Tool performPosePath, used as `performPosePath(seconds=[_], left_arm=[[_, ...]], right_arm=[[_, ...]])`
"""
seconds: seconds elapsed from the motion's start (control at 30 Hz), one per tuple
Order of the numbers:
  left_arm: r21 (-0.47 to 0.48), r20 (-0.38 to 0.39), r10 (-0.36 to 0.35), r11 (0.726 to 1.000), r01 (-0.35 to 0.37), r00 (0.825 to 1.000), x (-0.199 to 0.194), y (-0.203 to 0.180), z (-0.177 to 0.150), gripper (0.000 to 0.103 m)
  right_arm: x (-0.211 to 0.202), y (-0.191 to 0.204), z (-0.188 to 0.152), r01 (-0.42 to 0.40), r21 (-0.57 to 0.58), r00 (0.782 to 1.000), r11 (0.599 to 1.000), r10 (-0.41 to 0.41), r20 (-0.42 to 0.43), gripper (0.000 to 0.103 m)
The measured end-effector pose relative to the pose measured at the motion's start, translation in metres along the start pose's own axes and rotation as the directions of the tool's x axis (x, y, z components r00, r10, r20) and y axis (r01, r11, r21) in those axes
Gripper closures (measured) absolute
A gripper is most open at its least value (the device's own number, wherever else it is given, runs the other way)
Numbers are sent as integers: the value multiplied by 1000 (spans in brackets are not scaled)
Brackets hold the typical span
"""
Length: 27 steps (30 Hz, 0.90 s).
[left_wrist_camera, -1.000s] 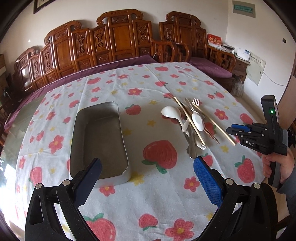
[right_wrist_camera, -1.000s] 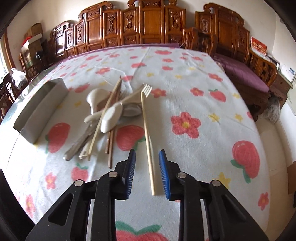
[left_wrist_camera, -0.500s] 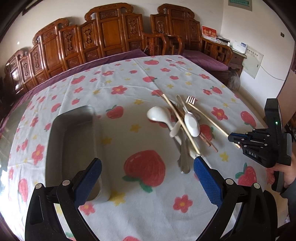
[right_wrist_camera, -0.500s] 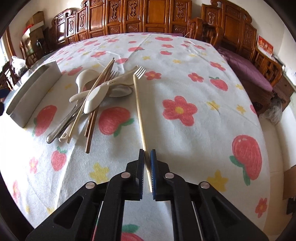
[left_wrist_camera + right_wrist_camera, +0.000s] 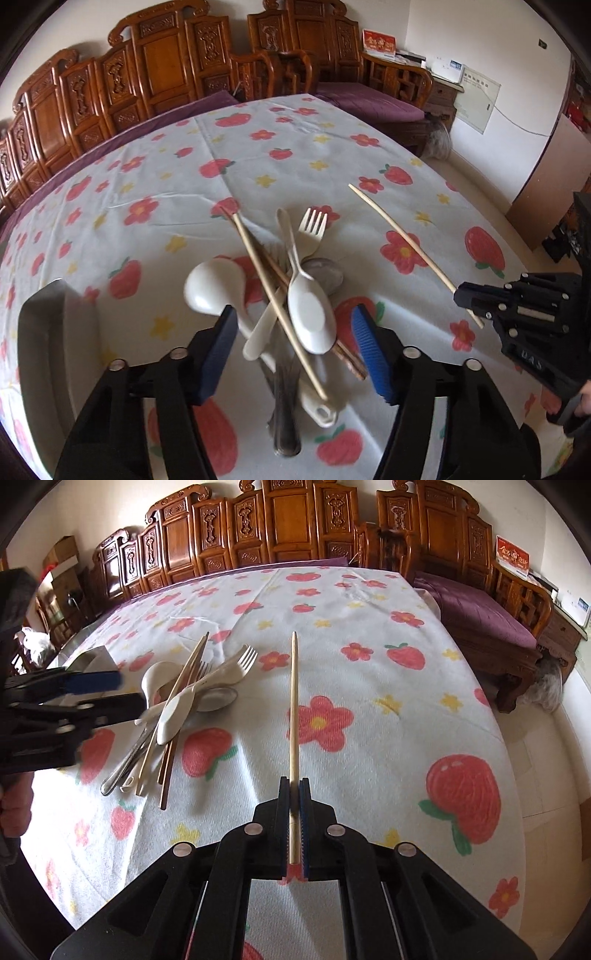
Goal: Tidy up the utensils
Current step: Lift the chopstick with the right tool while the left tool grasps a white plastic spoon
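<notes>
Right gripper (image 5: 294, 797) was clamped on a pale chopstick (image 5: 293, 709), which ran straight ahead of it with its far tip raised off the worktop (image 5: 369, 635). The grip sat near the butt end, so most of the stick's length stuck out beyond the pads; I judged that a quick swing could let it pivot or slip, and the tip might catch the cloth or the heap.

Left gripper (image 5: 291, 332) stood partly open and its jaws had just been closing. Its blue pads straddled the heap (image 5: 291, 295) without yet pressing on anything. Directly between and ahead of them lay a white spoon (image 5: 312, 314), a ladle-like spoon (image 5: 212, 290), a plastic fork (image 5: 310, 232), another pale chopstick (image 5: 277, 302), brown chopsticks and metal handles, all crossed over one another. The tray (image 5: 40, 354) lay just to that gripper's left.

The main risk, as I saw it, was the tangle. Closing there could pinch several pieces at once, or squeeze the round spoon bowl so it squirted out. Lifting one piece would likely drag its neighbours and scatter them. The two grippers were also near each other, so a collision was possible.
</notes>
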<state>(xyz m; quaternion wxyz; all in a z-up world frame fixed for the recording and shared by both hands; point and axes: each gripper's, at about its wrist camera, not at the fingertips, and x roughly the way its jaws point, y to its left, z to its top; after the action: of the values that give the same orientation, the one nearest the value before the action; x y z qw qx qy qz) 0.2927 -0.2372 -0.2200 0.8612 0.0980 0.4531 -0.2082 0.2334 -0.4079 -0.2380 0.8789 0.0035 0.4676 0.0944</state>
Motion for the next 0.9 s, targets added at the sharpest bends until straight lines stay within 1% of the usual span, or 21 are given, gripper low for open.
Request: performPosePath(seconds=[0.07,0.1,0.13,0.17,0.23,0.37,0.43,0.47,0.5,0.6,0.9], left_arm=[[-1,-5,-23,1000,23,1000,7,-4,5,55],[-2,-3,-48,999,48,999,9,-7,7,60],[0,-1,-61,998,61,998,11,-9,9,61],[3,-1,-56,998,56,998,14,-11,10,61],[6,-9,-42,999,42,999,21,-12,14,65],[-14,-57,-11,1000,10,998,40,-8,19,67],[-27,-75,-11,1000,9,997,47,-5,18,68],[-36,-80,-19,999,16,997,49,-3,18,71],[-47,-83,-25,999,21,996,51,-1,17,73],[-79,-80,-49,996,43,996,52,4,15,74],[-75,-80,-39,997,33,996,49,1,12,77]], right_arm=[[1,0,0,-6,7,1000,1000,6,-3,97],[2,1,0,-9,8,1000,1000,9,-4,97],[3,1,0,-12,6,1000,1000,12,-3,97],[2,2,-1,-16,5,1000,1000,16,-4,97],[3,3,0,-20,6,1000,1000,20,-3,97],[2,3,1,-26,10,1000,1000,26,-3,97],[1,2,1,-27,12,1000,1000,27,0,97],[1,3,1,-27,12,1000,1000,27,1,97],[0,3,2,-28,11,1000,1000,28,1,97],[1,1,1,-45,31,999,999,45,-2,97],[0,7,2,-42,16,999,999,42,-1,97]])
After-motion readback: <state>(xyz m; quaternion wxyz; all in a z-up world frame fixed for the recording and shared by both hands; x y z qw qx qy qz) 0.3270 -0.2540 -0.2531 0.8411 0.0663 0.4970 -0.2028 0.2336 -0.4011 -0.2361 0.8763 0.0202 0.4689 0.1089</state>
